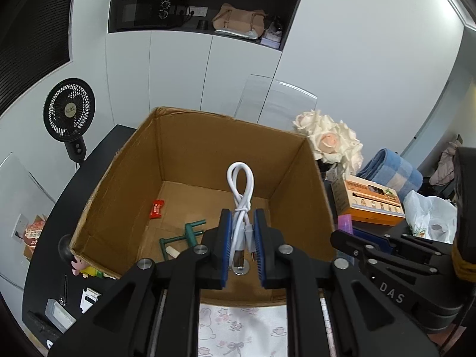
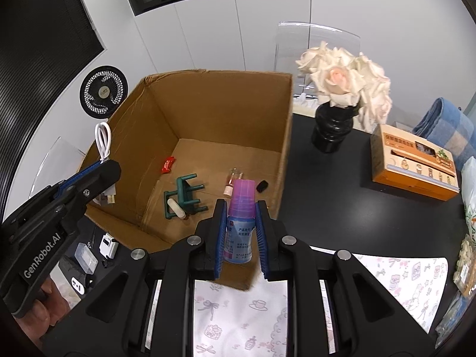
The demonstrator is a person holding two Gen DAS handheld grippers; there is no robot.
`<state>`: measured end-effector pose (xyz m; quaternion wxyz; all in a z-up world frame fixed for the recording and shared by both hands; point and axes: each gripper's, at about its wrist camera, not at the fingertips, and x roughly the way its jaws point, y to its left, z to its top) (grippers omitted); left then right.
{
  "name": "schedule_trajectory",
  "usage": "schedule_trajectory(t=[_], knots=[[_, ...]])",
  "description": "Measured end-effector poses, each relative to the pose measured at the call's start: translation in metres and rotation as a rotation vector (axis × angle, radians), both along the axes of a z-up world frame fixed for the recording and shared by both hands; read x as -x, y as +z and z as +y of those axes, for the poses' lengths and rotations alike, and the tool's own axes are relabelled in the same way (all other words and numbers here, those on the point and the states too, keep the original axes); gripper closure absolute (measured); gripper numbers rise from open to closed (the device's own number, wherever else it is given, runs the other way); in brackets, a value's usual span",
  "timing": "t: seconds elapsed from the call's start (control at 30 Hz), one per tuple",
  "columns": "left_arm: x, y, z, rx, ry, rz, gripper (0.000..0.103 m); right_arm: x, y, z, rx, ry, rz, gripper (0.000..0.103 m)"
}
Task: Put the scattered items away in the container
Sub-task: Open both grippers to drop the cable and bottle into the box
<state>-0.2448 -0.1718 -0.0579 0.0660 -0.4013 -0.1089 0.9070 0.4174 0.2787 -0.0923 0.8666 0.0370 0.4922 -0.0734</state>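
An open cardboard box (image 1: 208, 136) (image 2: 220, 98) stands on the black table. My left gripper (image 1: 241, 217) is shut on a coiled white USB cable (image 1: 241, 190) (image 2: 103, 139) and holds it above the box's near edge. My right gripper (image 2: 240, 208) is shut on a small bottle with a purple cap (image 2: 239, 217) (image 1: 345, 223), just over the box's near right corner. On the box floor lie a red packet (image 1: 156, 209) (image 2: 167, 164), a green plastic stool (image 1: 181, 236) (image 2: 183, 197), a small vial (image 2: 232, 181) and a black piece (image 2: 261, 186).
Left of the box on the table lie a clear case (image 2: 86, 257), a white charger (image 2: 107, 245) and a pink figurine (image 1: 78, 263). A vase of white roses (image 2: 342, 89), an orange carton (image 2: 413, 162), a blue towel (image 2: 446, 131) and a white bag (image 1: 428, 217) stand to the right. A fan (image 1: 70, 113) is at the back left.
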Motion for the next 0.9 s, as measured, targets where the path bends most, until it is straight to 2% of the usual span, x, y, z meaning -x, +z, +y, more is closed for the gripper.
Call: schedule_trajectory(t=[0.5, 0.9], knots=[[0.026, -0.026, -0.037, -0.028, 0.023, -0.062, 0.088, -0.045, -0.028, 0.032, 0.023, 0.046, 0.053, 0.083], [0.037, -0.044, -0.040, -0.062, 0.018, -0.124, 0.088, -0.052, -0.044, 0.029, 0.045, 0.038, 0.082, 0.083]])
